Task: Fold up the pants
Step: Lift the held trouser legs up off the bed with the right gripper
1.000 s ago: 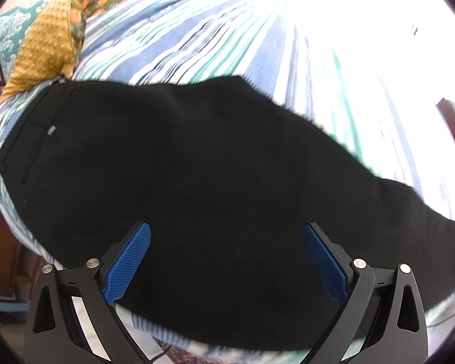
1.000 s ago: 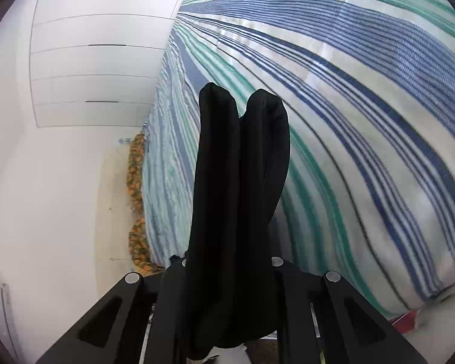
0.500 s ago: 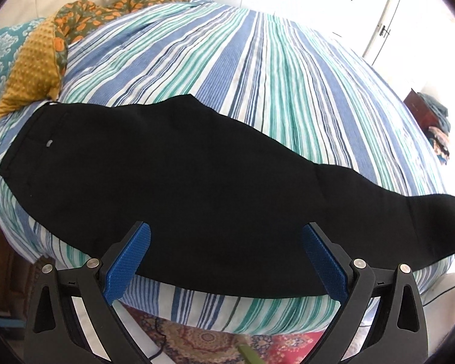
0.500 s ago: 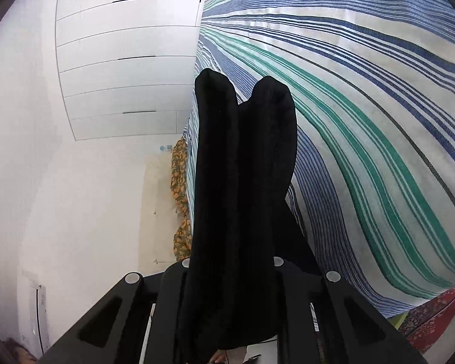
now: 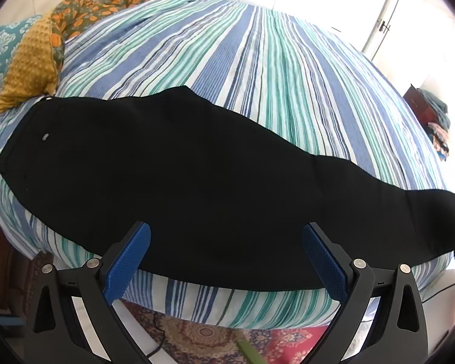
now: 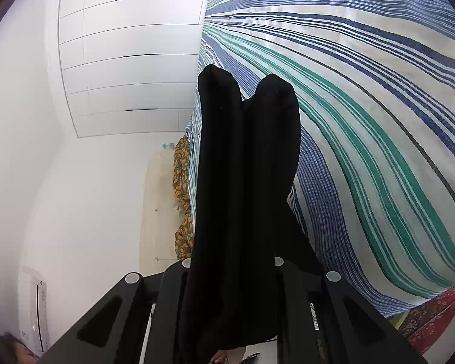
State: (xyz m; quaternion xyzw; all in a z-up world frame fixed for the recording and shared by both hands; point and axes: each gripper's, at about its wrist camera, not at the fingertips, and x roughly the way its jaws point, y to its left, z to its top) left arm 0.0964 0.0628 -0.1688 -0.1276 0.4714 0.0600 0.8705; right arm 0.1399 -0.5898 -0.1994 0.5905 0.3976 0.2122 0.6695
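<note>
I am looking over everything in front of my tongs and I am finding no writing that I can read: no label, brand, number or sign.
</note>
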